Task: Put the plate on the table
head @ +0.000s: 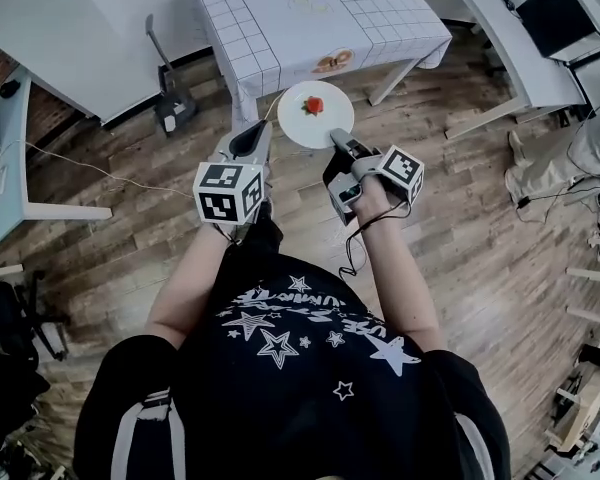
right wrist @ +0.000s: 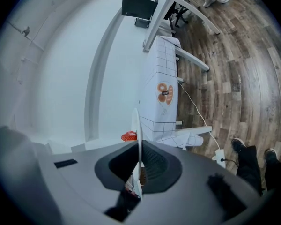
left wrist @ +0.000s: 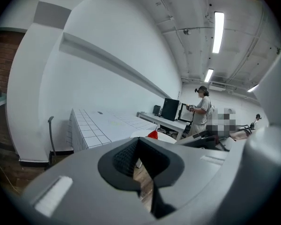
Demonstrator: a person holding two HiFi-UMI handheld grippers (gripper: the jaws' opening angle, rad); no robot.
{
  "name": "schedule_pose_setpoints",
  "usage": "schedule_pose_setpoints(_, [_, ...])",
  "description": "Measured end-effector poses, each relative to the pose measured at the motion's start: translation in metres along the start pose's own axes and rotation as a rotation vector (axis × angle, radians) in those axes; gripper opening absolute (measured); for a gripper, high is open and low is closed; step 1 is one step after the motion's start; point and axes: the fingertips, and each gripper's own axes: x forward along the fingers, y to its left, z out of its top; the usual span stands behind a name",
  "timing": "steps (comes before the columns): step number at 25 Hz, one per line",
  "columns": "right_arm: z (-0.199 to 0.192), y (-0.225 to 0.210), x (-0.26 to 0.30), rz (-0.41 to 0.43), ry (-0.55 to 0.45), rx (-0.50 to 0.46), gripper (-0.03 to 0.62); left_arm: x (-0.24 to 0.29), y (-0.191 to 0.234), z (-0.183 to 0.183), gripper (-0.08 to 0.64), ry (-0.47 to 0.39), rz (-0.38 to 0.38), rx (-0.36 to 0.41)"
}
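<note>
1. Left gripper (head: pixel 248 146): the jaws stand a narrow gap apart. The wood floor (head: pixel 460 228) shows through the gap and nothing sits between the jaws. The tip is just beside the plate's left rim, and no contact shows.
2. Plate (head: pixel 298 124): it is in the air over the floor, short of the table's near edge and not yet on it. I judge the task to be mid-carry. What remains is to bring the plate over the cloth, lower it flat and let go.
3. Plate, appearance: round, white and shallow, with a plain glossy face. In the right gripper view it shows edge-on as a thin line. A small red piece of food (head: pixel 314 105), possibly a strawberry, lies loose near the centre. In the head view the plate looks roughly level. I judge that a tilt could set the food sliding.
4. Right gripper (head: pixel 340 148): it is clamped on the plate's near right rim, which runs straight between its pads. This gripper alone appears to carry the plate.
5. Table (head: pixel 280 28): it stands ahead under a white gridded cloth. An orange-brown mark (head: pixel 332 62) lies by the near edge, just beyond the plate, and bare cloth lies past that.
</note>
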Motion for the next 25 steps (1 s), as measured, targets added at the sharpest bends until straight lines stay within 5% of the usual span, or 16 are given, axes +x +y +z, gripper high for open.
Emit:
schedule_pose_setpoints(10, [0.049, 0.036, 0.089, -0.018, 0.004, -0.019, 0.020, 0.071, 0.066, 0.049, 0.009, 0.010, 0.001, -0.030])
schedule_pose_setpoints(19, [0.056, 0.021, 0.046, -0.028, -0.008, -0.051, 0.020, 0.071, 0.027, 0.030, 0.009, 0.000, -0.029, -0.022])
schedule_pose_setpoints(25, [0.073, 0.022, 0.073, -0.004, -0.026, -0.046, 0.020, 0.093, 0.049, 0.036, 0.009, 0.005, -0.042, -0.033])
